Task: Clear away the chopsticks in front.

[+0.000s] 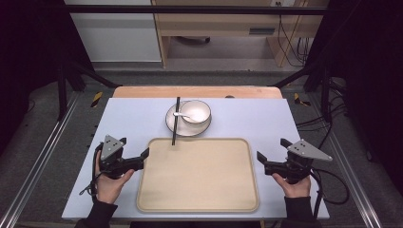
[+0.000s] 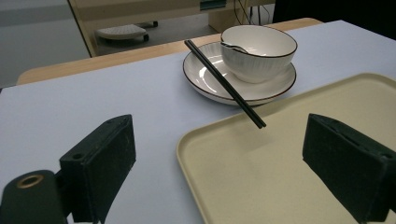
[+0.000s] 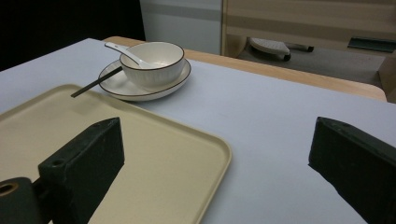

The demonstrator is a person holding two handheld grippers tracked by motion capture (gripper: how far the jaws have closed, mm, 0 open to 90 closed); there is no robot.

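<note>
- The left gripper [image 1: 144, 154] hovers at the left edge of the wide beige plastic tray [image 1: 198, 202], its fingers [image 2: 100, 168] spread wide with nothing between them
- The right gripper [image 1: 260, 156] hangs just off the tray's right edge, fingers [image 3: 84, 168] likewise spread and empty
- The things nearest both are at the far side of the pale blue tabletop [image 1: 128, 118]: a white ribbed ceramic bowl with a dark rim [image 1: 196, 111] standing on a matching white ceramic plate [image 1: 171, 124], a white ceramic spoon [image 1: 181, 114] lying in the bowl, and a pair of black chopsticks [image 1: 176, 121] laid across the plate's left side with their tips overhanging the tray's far rim
- Judged from the glaze, bowl, plate and spoon are stiff, smooth, slippery and breakable; the bowl looks moderately heavy, best pinched at its rim wall, one finger inside and one outside
- The chopsticks look light, thin and apt to roll or split apart; a hold near their middle, across both sticks together, seems safest
- The plate sits low, so only its raised edge offers a hold
- The spoon's scoop end is hidden inside the bowl; only its handle shows over the rim in the right gripper view [image 3: 122, 50]
- Whether the bowl holds anything is hard to make out; what shows of its inside looks bare
- The two chopsticks read almost as one dark line, so I cannot tell if they touch along their whole length
</note>
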